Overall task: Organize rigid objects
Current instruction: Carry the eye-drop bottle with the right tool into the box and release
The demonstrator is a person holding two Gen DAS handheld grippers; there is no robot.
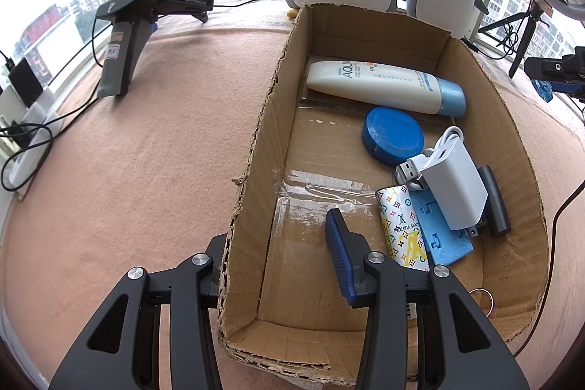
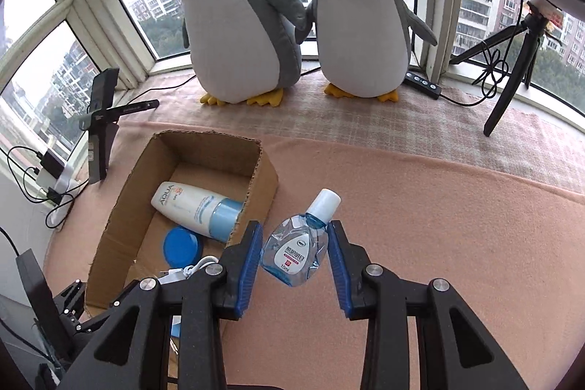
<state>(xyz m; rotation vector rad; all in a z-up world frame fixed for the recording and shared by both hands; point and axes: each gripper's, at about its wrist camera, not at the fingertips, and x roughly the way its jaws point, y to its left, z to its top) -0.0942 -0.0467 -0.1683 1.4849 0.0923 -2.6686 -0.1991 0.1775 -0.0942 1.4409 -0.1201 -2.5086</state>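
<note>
Right wrist view: your right tool (image 2: 295,264) stands apart, its blue pads flanking the eye-drop bottle (image 2: 298,245) lying on the pink surface (image 2: 438,225) at lower centre, just right of the cardboard box (image 2: 120,207). Centre the pads on the bottle's flat body, not the white cap, then close gently. Your left tool (image 1: 281,265) is apart too, straddling the box's left wall.

The cardboard box (image 1: 365,170) sits on the pink cloth (image 1: 146,152). Against its far wall lies a white lotion tube (image 1: 380,86); nearer, a blue round lid (image 1: 393,135), a white charger (image 1: 455,183) and a patterned roll (image 1: 402,229). The left gripper (image 1: 281,262) straddles the box's left wall, jaws apart, apparently not touching it.
</note>
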